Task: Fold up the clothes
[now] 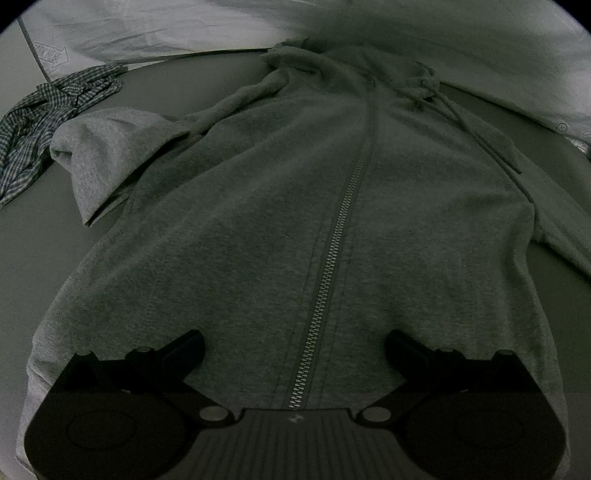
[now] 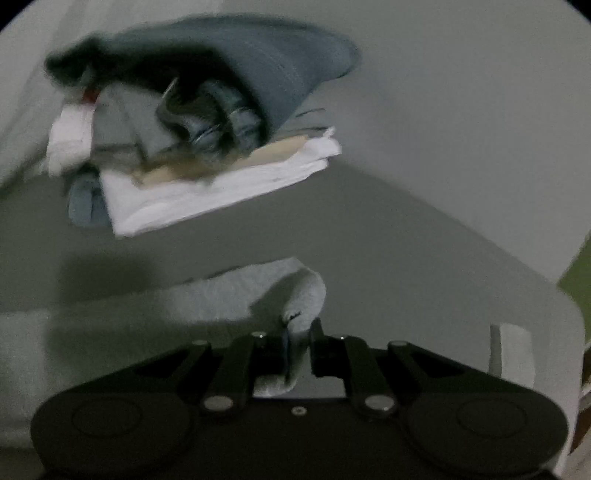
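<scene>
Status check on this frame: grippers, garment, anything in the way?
Left gripper open over grey zip hoodie. Right gripper shut on grey fabric. Checked shirt beside hoodie; folded stack ahead.

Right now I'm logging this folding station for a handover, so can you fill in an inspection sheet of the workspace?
Surface: grey table, dimly lit.
Job's things: grey zip hoodie lying flat, zipper closed.
Clutter: checked shirt crumpled at the edge; blurred stack of folded clothes.
Grippers: left gripper open over the hem; right gripper shut on a grey fabric end.
Cables: nothing seen.
Surroundings: white sheet behind.
</scene>
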### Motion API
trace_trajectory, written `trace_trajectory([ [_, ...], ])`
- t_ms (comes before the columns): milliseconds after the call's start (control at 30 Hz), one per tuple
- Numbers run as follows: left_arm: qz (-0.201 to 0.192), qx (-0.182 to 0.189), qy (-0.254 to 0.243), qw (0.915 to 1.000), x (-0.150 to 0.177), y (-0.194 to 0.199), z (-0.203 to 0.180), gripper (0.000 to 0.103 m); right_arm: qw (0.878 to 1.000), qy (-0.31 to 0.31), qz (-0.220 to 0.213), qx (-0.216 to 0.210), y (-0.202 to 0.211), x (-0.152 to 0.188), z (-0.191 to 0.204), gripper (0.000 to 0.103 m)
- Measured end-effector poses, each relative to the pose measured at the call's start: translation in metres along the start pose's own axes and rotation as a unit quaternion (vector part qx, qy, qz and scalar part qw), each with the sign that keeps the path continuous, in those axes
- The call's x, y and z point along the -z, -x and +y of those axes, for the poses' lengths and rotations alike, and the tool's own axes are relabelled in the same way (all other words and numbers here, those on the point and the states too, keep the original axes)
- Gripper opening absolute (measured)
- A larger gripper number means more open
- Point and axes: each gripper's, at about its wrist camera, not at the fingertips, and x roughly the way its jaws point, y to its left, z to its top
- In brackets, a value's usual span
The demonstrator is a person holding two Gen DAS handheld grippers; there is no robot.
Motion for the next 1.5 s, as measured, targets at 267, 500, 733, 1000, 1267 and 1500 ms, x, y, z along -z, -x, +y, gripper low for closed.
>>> trace_trajectory([
  [267,-0.01,-0.001,0.002,0.9999,0.001,0.0,-0.001,0.103,0.999,-0.018,0.027,0.003,0.002,-0.01,0.005,0.06],
  [500,-0.021,0.001,-0.002,0.9998,0.004,0.001,-0.001,0.103,0.999,-0.002,0.019,-0.045,0.037,0.002,0.018,0.067],
  [733,0.0,0.026,-0.03,0.9992,-0.002,0.003,0.01,0.103,0.99,0.023,0.03,-0.137,0.081,0.023,0.062,0.067],
  [1000,-0.048,-0.043,0.002,0.9979,0.005,0.026,0.075,0.103,0.933,0.103,0.07,-0.338,0.136,0.063,0.167,0.052],
  [1267,-0.006,-0.047,0.025,0.9986,0.003,0.008,0.136,0.103,0.888,0.131,0.114,-0.427,0.177,0.105,0.273,0.042],
  [1500,0.008,-0.008,-0.003,0.9999,-0.022,-0.012,0.158,0.103,0.901,0.117,0.105,-0.404,0.182,0.104,0.319,0.044],
])
